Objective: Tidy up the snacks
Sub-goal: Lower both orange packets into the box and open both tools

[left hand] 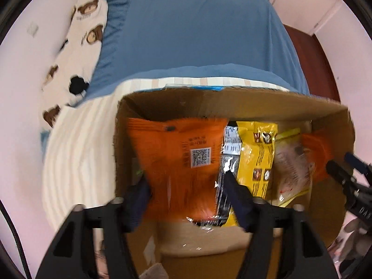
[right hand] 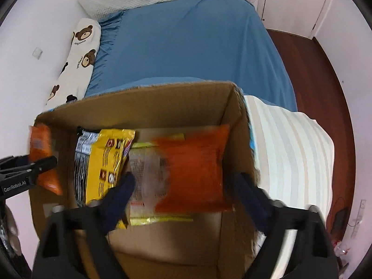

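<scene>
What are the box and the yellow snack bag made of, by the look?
Box: corrugated cardboard, matte brown; raw, ragged top edges.
Yellow snack bag: probably plastic or foil film, glossy; it creases and catches glare. A silvery reflective pack beside it looks similar. Blur leaves finer detail open.

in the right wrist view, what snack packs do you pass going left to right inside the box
orange bag at the left wall → black and white pack → yellow bag → clear pack with yellow edges → orange-red bag by the right wall, all inside the cardboard box.
</scene>
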{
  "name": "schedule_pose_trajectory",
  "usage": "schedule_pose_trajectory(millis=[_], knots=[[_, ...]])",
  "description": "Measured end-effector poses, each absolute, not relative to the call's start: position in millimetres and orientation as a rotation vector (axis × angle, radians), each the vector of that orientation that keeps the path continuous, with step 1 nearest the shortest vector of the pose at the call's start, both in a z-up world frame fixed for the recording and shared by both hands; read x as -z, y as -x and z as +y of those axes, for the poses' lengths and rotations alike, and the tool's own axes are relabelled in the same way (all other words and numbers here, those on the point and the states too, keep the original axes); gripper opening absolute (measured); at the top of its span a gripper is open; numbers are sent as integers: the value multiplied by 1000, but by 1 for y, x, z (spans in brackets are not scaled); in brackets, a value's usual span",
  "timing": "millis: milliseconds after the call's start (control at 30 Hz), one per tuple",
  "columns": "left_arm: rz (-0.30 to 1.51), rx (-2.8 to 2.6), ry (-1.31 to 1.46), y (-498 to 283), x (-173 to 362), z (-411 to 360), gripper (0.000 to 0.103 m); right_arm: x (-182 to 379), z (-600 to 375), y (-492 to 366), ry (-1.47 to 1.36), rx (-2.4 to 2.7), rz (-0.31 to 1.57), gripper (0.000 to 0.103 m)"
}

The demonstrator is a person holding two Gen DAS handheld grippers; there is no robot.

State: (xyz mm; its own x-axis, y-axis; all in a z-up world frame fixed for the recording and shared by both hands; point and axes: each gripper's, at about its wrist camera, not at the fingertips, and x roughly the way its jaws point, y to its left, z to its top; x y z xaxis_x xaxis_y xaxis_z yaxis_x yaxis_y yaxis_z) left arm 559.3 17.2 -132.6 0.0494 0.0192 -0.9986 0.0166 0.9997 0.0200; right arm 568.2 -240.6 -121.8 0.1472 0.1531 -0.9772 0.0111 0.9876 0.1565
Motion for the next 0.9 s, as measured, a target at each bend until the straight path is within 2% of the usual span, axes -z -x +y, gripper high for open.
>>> schedule_pose_trajectory(millis=[33, 67, 400, 667, 900], knots=[[1527, 11, -7, -561, 135, 18, 93, 126, -240, -571, -128, -97, 1421, 93], [1530, 14, 8, -561, 137, 18, 94, 127, -239, -573, -122, -93, 1417, 93], [1473, 5, -58, -545, 134, 3, 94, 128, -231, -561, -153, -124, 1398, 94], [1338, 1, -10, -509, 99, -1, 94, 106, -230, -527, -142, -122, 1325, 94], [1224, 3, -50, -463, 63, -16, 94, 66, -229, -484, -104, -115, 1219, 94]])
